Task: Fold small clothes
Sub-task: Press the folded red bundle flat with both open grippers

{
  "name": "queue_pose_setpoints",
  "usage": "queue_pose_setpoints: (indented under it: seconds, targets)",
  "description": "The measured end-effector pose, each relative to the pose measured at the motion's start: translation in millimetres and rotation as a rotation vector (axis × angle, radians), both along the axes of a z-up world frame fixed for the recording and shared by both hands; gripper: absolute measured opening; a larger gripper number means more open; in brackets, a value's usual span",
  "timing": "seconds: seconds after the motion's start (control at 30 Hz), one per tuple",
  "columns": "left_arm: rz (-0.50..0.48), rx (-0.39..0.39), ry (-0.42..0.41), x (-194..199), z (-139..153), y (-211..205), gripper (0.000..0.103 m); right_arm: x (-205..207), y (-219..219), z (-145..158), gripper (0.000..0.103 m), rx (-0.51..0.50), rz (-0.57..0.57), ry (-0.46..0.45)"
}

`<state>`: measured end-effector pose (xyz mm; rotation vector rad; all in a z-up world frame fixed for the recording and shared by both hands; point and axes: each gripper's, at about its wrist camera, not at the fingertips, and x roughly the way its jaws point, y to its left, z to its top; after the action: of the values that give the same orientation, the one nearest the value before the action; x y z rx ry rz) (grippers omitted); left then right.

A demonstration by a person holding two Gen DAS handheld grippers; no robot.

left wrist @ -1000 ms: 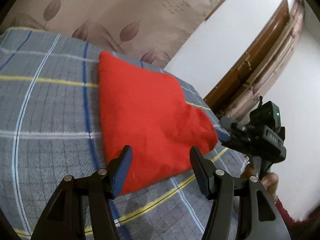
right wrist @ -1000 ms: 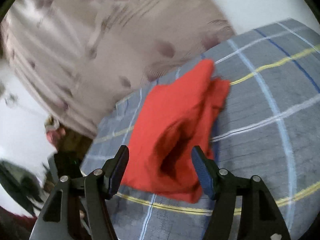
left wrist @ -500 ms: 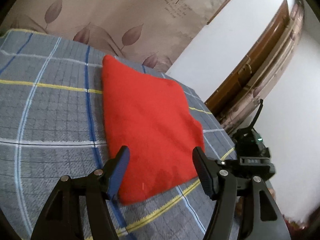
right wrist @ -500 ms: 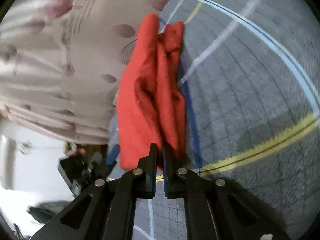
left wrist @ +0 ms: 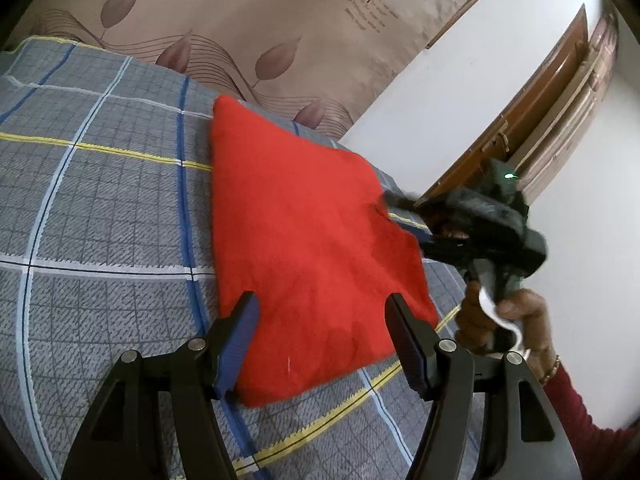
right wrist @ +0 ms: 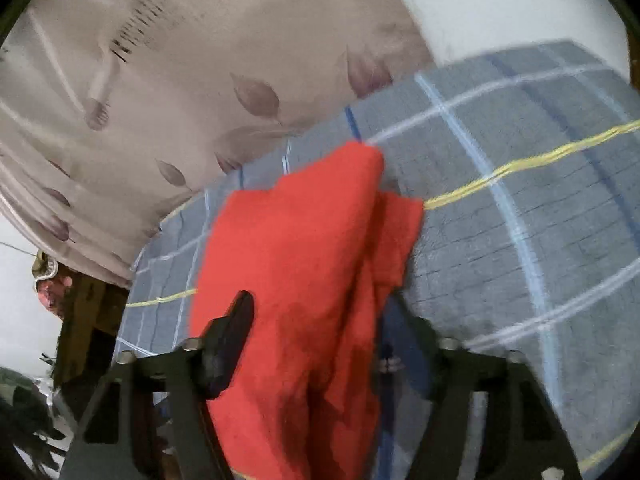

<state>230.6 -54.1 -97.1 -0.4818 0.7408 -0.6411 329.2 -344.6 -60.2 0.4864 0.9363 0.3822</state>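
Right wrist view: right gripper (right wrist: 320, 332) has reopened over red garment (right wrist: 296, 264)

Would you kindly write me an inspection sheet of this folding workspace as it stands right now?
Surface: grey plaid bedsheet with blue, white and yellow lines.
Job's things: red garment lying on the sheet, flat at the left, bunched along its right edge.
Clutter: nothing seen.
Grippers: left gripper open, above the garment's near edge; right gripper open, with garment folds between its fingers, view blurred.
Cables: nothing seen.
Surroundings: beige leaf-print curtain, white wall, brown wooden door frame.
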Motion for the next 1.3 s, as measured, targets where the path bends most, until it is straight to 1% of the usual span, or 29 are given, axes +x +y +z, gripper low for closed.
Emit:
queue_pose_setpoints:
  seconds: [0.03, 0.07, 0.13, 0.23, 0.3, 0.33, 0.37, 0.43, 0.53, 0.57, 0.6, 0.63, 0.67, 0.73, 0.77, 0.8, 0.83, 0.87, 0.93, 1.03, 1.13, 1.3]
  targets:
    - [0.003, -0.006, 0.003, 0.1, -0.4, 1.3, 0.066, 1.1, 4.0, -8.6, 0.008, -0.012, 0.008, 0.025]
    - [0.004, -0.013, 0.005, 0.6, -0.6, 2.4, 0.066, -0.9, 4.9, -17.0, 0.008, -0.035, 0.000, 0.032]
    - [0.006, -0.026, 0.011, 1.0, -1.6, 4.4, 0.066, -7.5, -0.8, -23.5, 0.006, -0.036, -0.023, 0.005]
    - [0.007, -0.035, 0.017, 1.2, -2.2, 5.3, 0.066, -12.8, -22.8, -33.6, 0.005, 0.006, -0.061, 0.006]
    - [0.008, -0.037, 0.019, 1.3, -2.2, 5.6, 0.067, -11.0, -32.6, -40.3, 0.006, 0.078, -0.054, 0.032]
    - [0.009, -0.038, 0.020, 1.2, -2.3, 5.7, 0.067, -11.2, -35.2, -40.3, 0.007, 0.111, -0.044, 0.025]
    - [0.009, -0.038, 0.020, 0.8, -2.3, 5.8, 0.067, -12.6, -38.1, -38.1, 0.009, 0.107, -0.058, 0.018]
    - [0.011, -0.034, 0.019, 0.6, -2.1, 5.4, 0.067, -18.6, -37.2, -29.1, 0.010, 0.068, -0.082, -0.010]
    - [0.011, -0.030, 0.020, 0.9, -1.4, 4.5, 0.067, -36.9, -27.3, -9.2, 0.013, 0.038, -0.086, -0.066]
    - [0.012, -0.029, 0.020, 0.7, -1.1, 4.4, 0.067, -46.8, -19.5, 0.9, 0.018, 0.005, -0.081, -0.101]
    - [0.013, -0.026, 0.019, 1.0, -0.5, 3.9, 0.067, -53.5, -10.7, 8.7, 0.027, -0.030, -0.072, -0.130]
    - [0.015, -0.021, 0.019, 0.9, -0.2, 3.6, 0.067, -59.5, -0.8, 15.5, 0.034, -0.072, -0.056, -0.156]
    - [0.020, -0.012, 0.017, 0.5, 0.2, 3.0, 0.067, -63.6, 10.4, 19.9, 0.042, -0.117, -0.033, -0.168]
    - [0.031, 0.013, 0.014, -0.2, 1.3, 1.5, 0.067, -64.8, 27.1, 15.9, 0.042, -0.187, 0.000, -0.150]
    - [0.042, 0.030, 0.015, -0.6, 1.8, 0.4, 0.067, -64.8, 33.9, 8.1, 0.037, -0.240, 0.017, -0.140]
    - [0.056, 0.051, 0.015, -1.1, 2.1, -0.6, 0.067, -64.5, 38.7, 1.3, 0.026, -0.292, 0.016, -0.126]
    - [0.064, 0.064, 0.014, -1.8, 2.5, -1.3, 0.067, -62.4, 42.3, -5.8, 0.022, -0.350, 0.008, -0.106]
    - [0.072, 0.074, 0.013, -2.3, 2.5, -1.3, 0.067, -62.8, 43.0, -15.6, 0.021, -0.395, 0.006, -0.087]
    - [0.102, 0.099, 0.015, -3.1, 2.2, -0.9, 0.068, -68.4, 38.3, -23.8, 0.021, -0.393, -0.006, -0.094]
    - [0.122, 0.126, 0.018, -3.6, 1.7, -1.2, 0.068, -74.0, 32.1, -24.7, 0.023, -0.392, -0.023, -0.090]
    - [0.142, 0.158, 0.010, -5.8, 2.9, -2.6, 0.068, -77.6, 25.5, -26.3, 0.027, -0.364, -0.037, -0.083]
    - [0.163, 0.191, 0.006, -7.2, 4.0, -3.7, 0.068, -75.9, 21.9, -27.1, 0.029, -0.333, -0.038, -0.081]
